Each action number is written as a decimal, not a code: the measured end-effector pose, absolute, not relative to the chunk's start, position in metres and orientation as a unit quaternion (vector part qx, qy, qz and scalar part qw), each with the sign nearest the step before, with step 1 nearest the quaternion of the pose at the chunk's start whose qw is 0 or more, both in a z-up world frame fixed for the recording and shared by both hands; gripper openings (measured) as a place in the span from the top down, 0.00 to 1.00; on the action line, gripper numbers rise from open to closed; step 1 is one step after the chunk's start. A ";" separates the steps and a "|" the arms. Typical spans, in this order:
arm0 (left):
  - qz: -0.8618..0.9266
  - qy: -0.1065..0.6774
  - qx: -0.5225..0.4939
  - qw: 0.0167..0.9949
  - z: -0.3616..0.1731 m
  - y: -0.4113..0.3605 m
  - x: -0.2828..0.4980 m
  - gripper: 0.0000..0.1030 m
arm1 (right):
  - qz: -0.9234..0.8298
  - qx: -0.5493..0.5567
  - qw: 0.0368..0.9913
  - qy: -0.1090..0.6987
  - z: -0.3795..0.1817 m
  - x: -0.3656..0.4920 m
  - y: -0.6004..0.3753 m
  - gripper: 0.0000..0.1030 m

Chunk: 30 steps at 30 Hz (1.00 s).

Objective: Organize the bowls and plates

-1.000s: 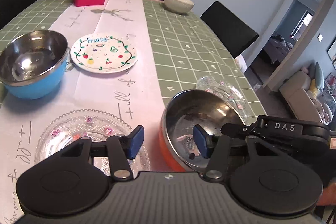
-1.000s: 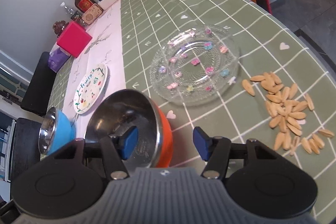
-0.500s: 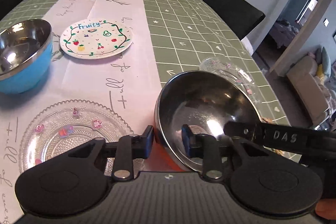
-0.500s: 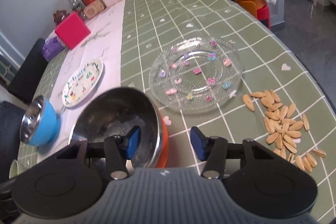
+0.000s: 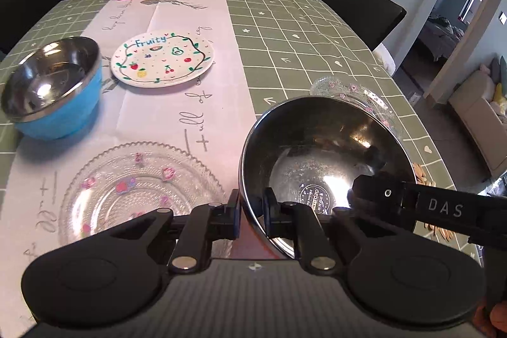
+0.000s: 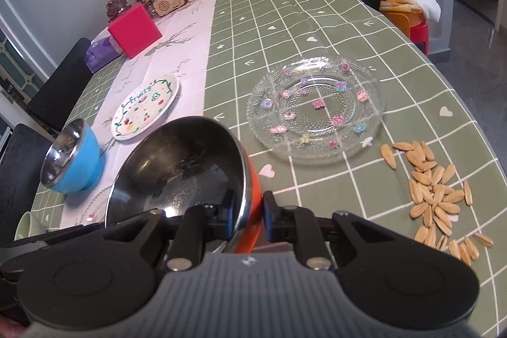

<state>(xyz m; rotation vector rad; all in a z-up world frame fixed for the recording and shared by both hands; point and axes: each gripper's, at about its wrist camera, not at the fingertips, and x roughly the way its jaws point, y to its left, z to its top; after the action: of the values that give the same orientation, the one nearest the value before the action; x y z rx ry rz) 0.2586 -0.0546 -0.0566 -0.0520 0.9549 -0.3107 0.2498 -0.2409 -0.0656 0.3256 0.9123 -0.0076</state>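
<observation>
Left wrist view: the orange bowl (image 5: 326, 160) is held tilted, its steel rim caught between the 2 jaws of the left gripper (image 5: 251, 213), which are closing onto the rim's left edge with 1 finger outside the wall and 1 inside. The bowl body lies ahead and to the right of these jaws, its open mouth tipped toward the camera. The right gripper's black body (image 5: 421, 208) is seen crossing in at the bowl's right side. Left of the orange bowl a glass plate (image 5: 139, 189) sits just beside it; beyond that plate the blue bowl (image 5: 54, 91) and the Fruity plate (image 5: 163, 59) are set well apart. A 2nd glass plate (image 5: 358, 97) is partly hidden behind the orange bowl. Right wrist view: the right gripper (image 6: 249, 216) is closing on the opposite rim, the orange wall between its 2 pads, bowl body lying ahead and to the left. So each hand is nearest its own rim edge, and a 2-handed carry is judged likely. To the right of the orange bowl the 2nd glass plate (image 6: 317, 110) is near, and loose seeds (image 6: 437, 195) are scattered beyond it. Nearest obstacles for a leftward move are judged to be the glass plate and blue bowl (image 6: 74, 160).
</observation>
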 end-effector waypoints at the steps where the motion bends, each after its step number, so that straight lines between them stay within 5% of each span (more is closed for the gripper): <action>1: -0.147 0.459 -0.021 0.876 -0.053 -0.053 0.253 0.86 | -0.001 0.157 0.884 0.439 -0.063 0.245 -0.239 0.85; 14: -0.147 0.474 0.004 0.868 -0.013 0.003 0.122 0.85 | 0.051 0.125 0.870 0.474 -0.027 0.124 -0.173 0.84; 30: -0.141 0.514 0.009 0.846 -0.043 0.044 0.043 0.84 | 0.109 0.107 0.840 0.521 -0.062 0.039 -0.132 0.82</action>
<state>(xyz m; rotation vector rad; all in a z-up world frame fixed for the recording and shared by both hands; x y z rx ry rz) 0.0430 0.0442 -0.0434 0.0197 1.0836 -0.2963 0.0388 -0.1318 -0.0620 0.2252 1.1004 0.2295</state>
